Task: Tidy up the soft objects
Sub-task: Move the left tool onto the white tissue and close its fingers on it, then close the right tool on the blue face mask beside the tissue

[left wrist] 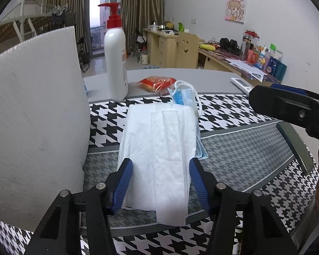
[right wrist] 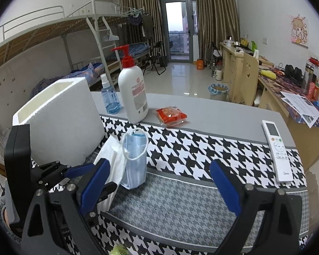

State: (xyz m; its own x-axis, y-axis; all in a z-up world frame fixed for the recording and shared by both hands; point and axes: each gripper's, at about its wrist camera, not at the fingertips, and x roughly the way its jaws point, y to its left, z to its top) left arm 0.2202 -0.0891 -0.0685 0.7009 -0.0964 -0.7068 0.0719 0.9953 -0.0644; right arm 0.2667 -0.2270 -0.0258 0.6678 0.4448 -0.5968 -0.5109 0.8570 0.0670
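White tissue pack (left wrist: 157,159) pinched btwn left gripper (left wrist: 161,182) pads; right gripper (right wrist: 159,189) wide open (empty).

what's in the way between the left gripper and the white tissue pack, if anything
Nothing visible. The left gripper already has the white tissue pack between its blue fingers, one on either long side, with no other object in the gap. The blue masks lie against the pack's far right edge, beyond the fingertips. Whether the pads press yet is unclear.
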